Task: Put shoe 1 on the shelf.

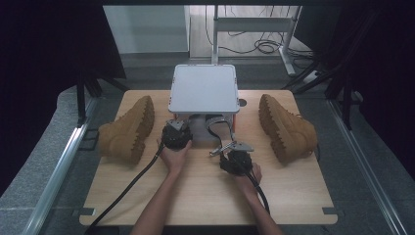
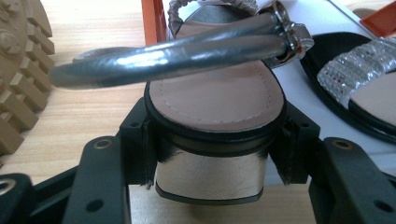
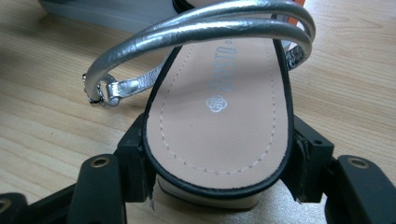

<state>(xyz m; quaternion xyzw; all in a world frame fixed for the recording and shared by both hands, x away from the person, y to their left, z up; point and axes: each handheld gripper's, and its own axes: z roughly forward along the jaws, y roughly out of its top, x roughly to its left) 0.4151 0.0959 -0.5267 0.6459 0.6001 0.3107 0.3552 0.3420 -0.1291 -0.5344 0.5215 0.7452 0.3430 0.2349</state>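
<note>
Each of your grippers is clamped on the heel end of a silver-strapped sandal, and both sandals run lengthwise away from you toward the grey box (image 1: 203, 88) at the middle back of the table (image 1: 205, 196). In the left gripper view, your left gripper (image 2: 208, 154) has its two black jaws closed against the sides of the left sandal (image 2: 215, 98) at its mirrored block heel, with the ankle strap arching across above; a second sandal with a glittering strap (image 2: 355, 74) lies on a white surface just beside it. In the right gripper view, your right gripper (image 3: 217, 158) grips the right sandal (image 3: 219, 116) the same way, jaws pressed on both sides of the heel, toe pointing toward the box edge. From the high view, your left gripper (image 1: 176, 134) sits right at the box's open front and your right gripper (image 1: 236, 159) is a little nearer you, so the left is closer to the box. The two tan boots (image 1: 128, 129) lie on their sides well apart at either edge, untouched
</note>
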